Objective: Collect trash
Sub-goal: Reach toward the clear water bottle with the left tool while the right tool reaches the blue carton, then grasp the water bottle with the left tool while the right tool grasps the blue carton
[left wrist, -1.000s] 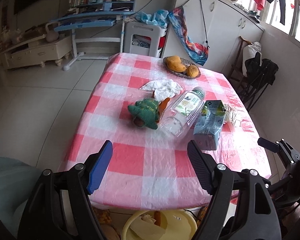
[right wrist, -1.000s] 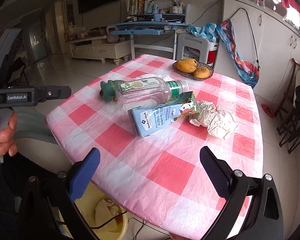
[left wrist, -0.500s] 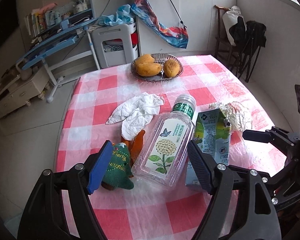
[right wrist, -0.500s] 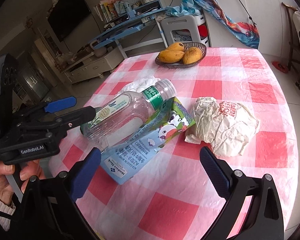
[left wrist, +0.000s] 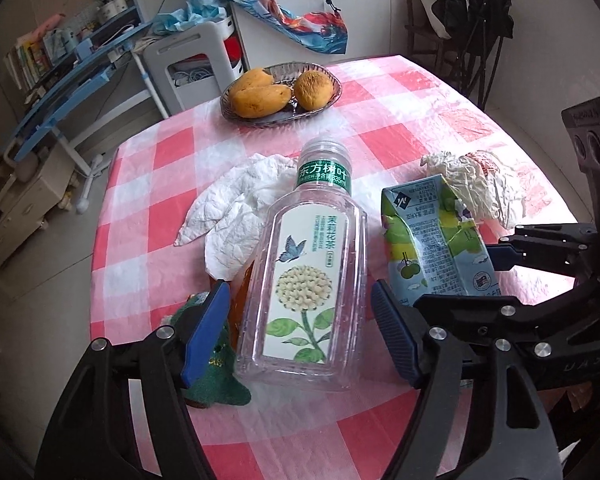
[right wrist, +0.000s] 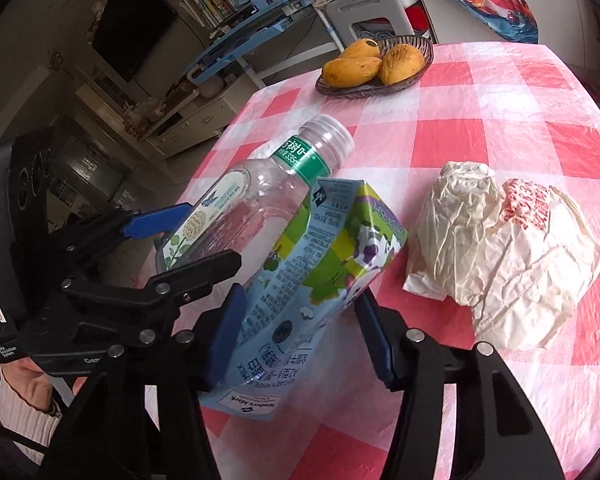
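Left tool [left wrist: 300,336] spread wide, its blue pads either side of the clear tea bottle [left wrist: 308,280] lying on the checked tabletop [left wrist: 400,140], not touching it. Right tool [right wrist: 300,336] straddles the milk carton [right wrist: 308,280], pads at its sides; whether they grip, I cannot tell. Crumpled wrapper [right wrist: 504,256] just beside the carton.

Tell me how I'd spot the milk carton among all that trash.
Start at the checked table and its fruit basket. Nearer than that lie a clear bottle and crumpled paper; the carton lies between them. It is the only box: blue and green, with cartoon print, between the fingers of the right gripper.
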`<state>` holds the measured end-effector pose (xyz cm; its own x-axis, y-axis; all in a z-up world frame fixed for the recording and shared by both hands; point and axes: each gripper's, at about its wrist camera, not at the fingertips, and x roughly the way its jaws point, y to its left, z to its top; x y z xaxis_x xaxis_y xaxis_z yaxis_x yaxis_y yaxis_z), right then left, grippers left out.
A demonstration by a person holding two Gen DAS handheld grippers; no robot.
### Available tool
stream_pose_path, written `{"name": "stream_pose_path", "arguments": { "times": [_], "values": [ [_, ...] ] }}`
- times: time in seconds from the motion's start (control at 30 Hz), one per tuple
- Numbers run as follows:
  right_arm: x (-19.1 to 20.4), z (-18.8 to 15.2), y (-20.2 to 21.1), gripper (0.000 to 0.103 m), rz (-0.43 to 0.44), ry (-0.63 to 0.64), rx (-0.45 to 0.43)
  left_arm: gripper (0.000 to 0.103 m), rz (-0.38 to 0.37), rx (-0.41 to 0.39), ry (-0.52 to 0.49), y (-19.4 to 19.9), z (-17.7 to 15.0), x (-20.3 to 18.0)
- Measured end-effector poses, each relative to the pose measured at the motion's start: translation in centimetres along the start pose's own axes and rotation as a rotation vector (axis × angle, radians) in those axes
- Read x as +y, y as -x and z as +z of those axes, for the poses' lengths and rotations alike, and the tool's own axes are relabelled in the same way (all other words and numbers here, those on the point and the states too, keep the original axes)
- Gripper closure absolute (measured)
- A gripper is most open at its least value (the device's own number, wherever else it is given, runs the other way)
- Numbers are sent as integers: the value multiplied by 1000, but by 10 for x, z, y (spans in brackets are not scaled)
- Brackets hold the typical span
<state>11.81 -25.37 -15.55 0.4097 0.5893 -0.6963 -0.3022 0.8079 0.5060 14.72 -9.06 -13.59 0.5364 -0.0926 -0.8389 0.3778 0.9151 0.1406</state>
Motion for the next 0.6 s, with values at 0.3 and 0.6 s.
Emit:
{"name": "stream_pose_path", "arguments": {
  "times": [0.3, 0.6],
  "values": [
    [-7, -20, 28, 71, 84, -41, -44, 51, -80, -61, 86, 25, -4, 4],
    [12, -31, 27, 61, -19, 18, 6, 51, -186, -129, 276, 73, -46, 48]
  ]
}}
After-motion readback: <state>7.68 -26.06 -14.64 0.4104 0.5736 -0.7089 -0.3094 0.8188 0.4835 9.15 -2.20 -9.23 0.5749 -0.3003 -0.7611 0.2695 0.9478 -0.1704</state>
